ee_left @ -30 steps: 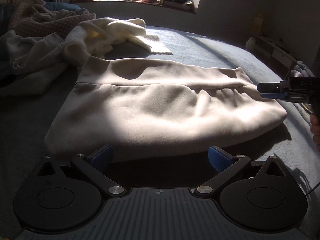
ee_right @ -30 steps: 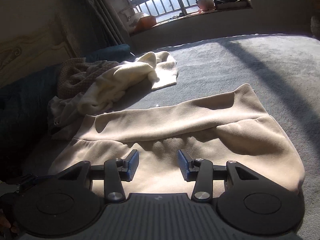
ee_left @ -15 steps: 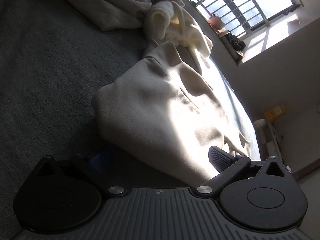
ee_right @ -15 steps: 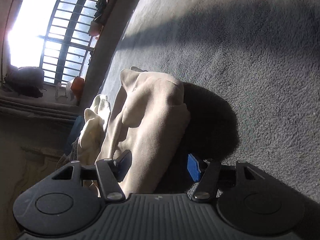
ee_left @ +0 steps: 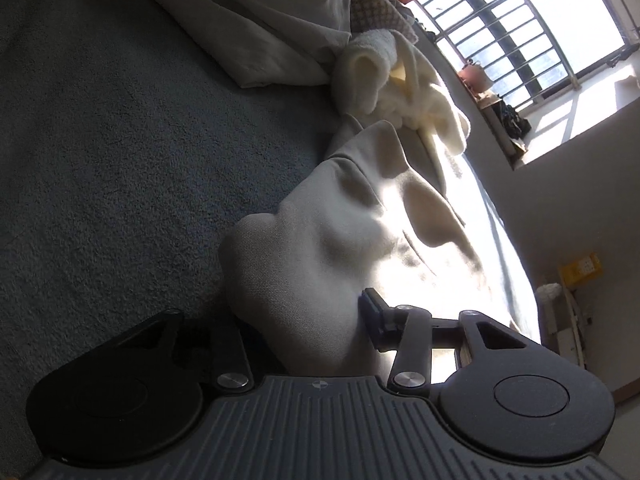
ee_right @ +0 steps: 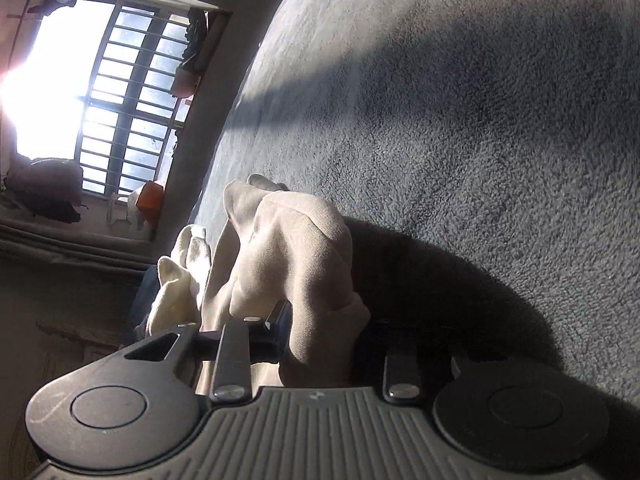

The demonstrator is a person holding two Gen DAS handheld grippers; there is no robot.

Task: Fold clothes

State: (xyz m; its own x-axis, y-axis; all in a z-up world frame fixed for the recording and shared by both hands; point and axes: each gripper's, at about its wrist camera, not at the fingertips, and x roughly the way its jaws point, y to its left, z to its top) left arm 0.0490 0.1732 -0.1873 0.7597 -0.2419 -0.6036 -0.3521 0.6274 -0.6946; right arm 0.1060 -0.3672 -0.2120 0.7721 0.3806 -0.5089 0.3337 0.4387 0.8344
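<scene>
So both tongs are clamped onto the same beige garment (ee_left: 320, 280) right now, one at each end of its near edge. The left gripper (ee_left: 304, 332) has just been closing and there's a thick bunch of the beige fabric sitting right between its fingers, bulging up past the tips; the blue-padded finger (ee_left: 374, 314) on the right side of that view is pressed into the cloth, while the other finger is down in shadow under the fold, so I can't really see its pad. Same story on the other side: the right gripper (ee_right: 320, 336) has also just been closing, with a wad of the garment (ee_right: 288, 264) pinched between its fingers, and you can see the blue pad (ee_right: 282, 328) on the left side of that view digging into the fabric. The other finger is buried in the dark shadow the cloth throws. The rest of the garment runs away from the tongs toward the far side, rumpled into soft humps, lying on a grey fuzzy bed cover (ee_left: 120, 160) with strong sun across it. Just beyond its far end there's a cream fleecy garment (ee_left: 400, 88) heaped up, touching or nearly touching it, and farther left a pile of other pale clothes (ee_left: 272, 32). The barred window (ee_right: 120, 104) is at the far end of the room, with an orange container (ee_right: 150, 198) on the sill.
</scene>
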